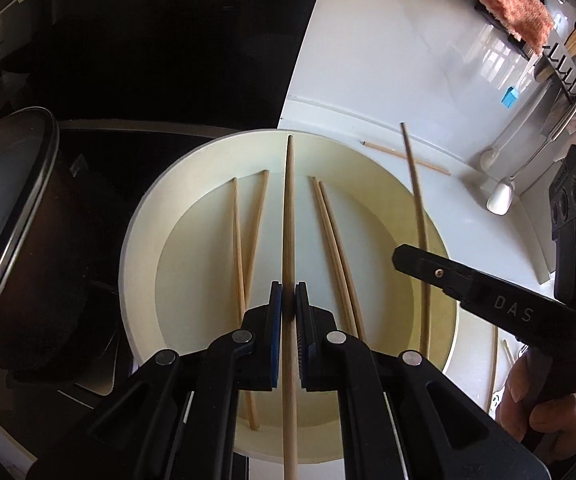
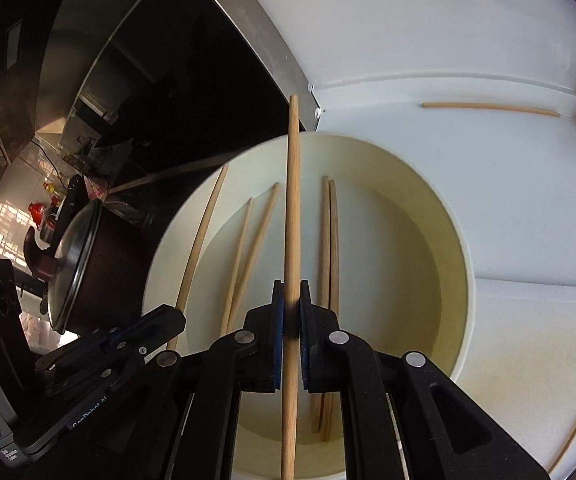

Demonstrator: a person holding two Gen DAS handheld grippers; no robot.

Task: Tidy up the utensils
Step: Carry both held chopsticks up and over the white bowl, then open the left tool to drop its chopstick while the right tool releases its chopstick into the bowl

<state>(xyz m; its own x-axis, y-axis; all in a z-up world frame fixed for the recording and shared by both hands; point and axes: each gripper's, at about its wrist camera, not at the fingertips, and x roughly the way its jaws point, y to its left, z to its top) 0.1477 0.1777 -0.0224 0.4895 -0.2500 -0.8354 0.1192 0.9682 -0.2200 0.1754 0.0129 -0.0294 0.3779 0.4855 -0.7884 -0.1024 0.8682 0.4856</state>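
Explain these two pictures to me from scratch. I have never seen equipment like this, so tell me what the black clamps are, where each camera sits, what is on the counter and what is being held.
No robot here: a person carries two hand-held grippers, each a black two-finger clamp with a wide-angle camera looking along its fingers. One picture is from the left gripper, the other from the right gripper; each also shows the other clamp at its edge.

Both are shut, each on one wooden chopstick: the left chopstick and the right chopstick, held above a cream plate.

Four more chopsticks lie in the plate. Another loose chopstick lies on the white counter beyond it. A dark lidded pot stands beside the plate, and white spoons lie further off.
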